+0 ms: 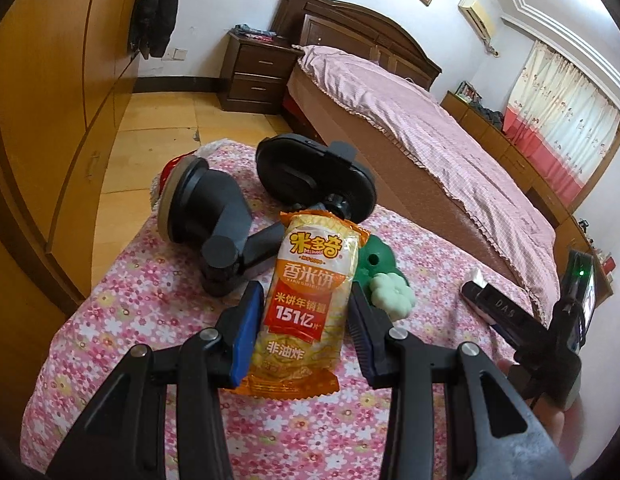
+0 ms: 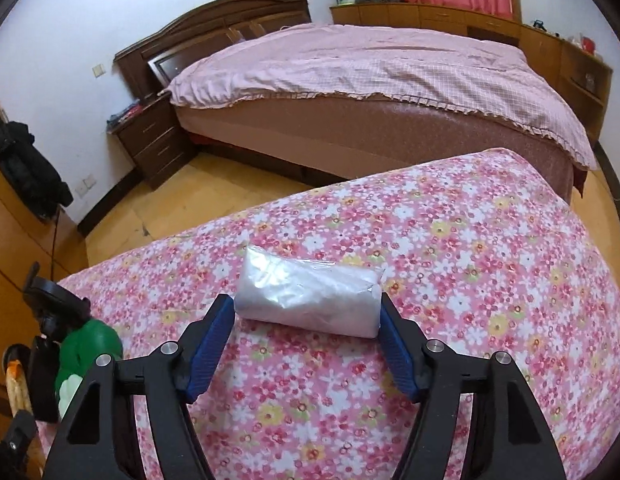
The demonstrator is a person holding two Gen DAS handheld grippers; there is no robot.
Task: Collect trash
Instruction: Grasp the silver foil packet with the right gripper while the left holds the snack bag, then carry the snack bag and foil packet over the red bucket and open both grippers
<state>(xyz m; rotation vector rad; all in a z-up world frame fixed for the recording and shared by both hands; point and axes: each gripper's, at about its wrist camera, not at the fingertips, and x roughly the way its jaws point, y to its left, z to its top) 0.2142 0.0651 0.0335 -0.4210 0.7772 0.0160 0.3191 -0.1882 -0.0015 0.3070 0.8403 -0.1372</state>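
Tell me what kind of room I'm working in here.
A home bedroom, most likely: a large bed with a pink cover and dark wooden headboard, a nightstand beside it, and a curtained window past the bed.

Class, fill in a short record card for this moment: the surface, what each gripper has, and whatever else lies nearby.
surface: floral cloth
left gripper: fingers either side of orange rice-cracker packet, apparently gripping it
right gripper: fingers at both ends of white plastic-wrapped packet lying on the cloth
nearby: black suction-cup phone mount, green toy
background: bed with pink cover
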